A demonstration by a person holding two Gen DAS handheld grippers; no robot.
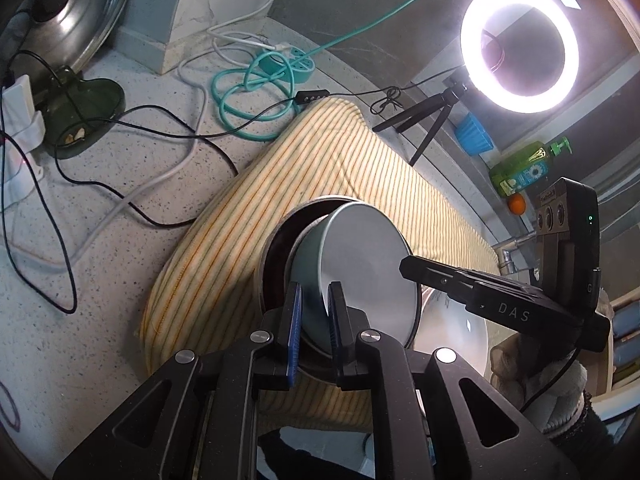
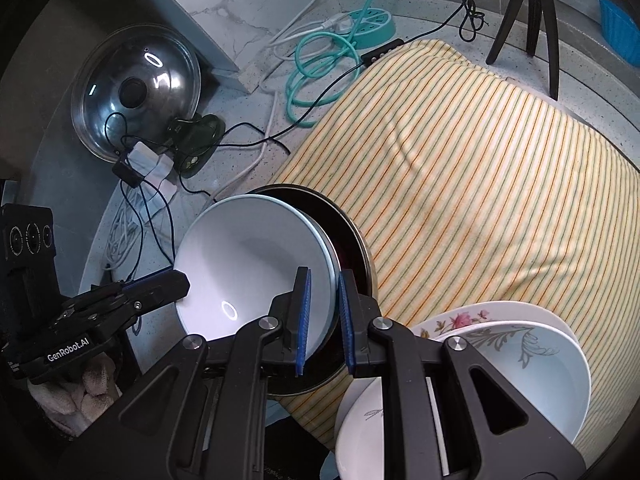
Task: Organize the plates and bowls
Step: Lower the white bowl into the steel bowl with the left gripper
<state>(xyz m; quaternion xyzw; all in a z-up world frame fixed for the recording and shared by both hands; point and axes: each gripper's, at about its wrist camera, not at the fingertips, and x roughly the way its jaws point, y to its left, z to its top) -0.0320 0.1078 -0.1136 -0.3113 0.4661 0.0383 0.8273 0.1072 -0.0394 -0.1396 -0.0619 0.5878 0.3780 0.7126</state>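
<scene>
Left gripper (image 1: 314, 320): my jaws pinch the near rim of the pale blue bowl (image 1: 360, 264).
Right gripper (image 2: 323, 320): my jaws pinch the same bowl's opposite rim.
Bowl: tilted, held between both grippers, sitting partly inside the dark metal pot (image 2: 352, 240).
Pot: rests on the striped cloth (image 2: 480, 184).
Floral plates (image 2: 520, 352): stacked just beside my right gripper, on the cloth's near edge.
Counter (image 1: 120, 240): speckled, strewn with cables.

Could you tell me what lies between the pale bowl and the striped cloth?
A dark metal-rimmed pan lies between: the pale bowl nests tilted inside it, on the striped cloth, shown in both wrist views.
</scene>
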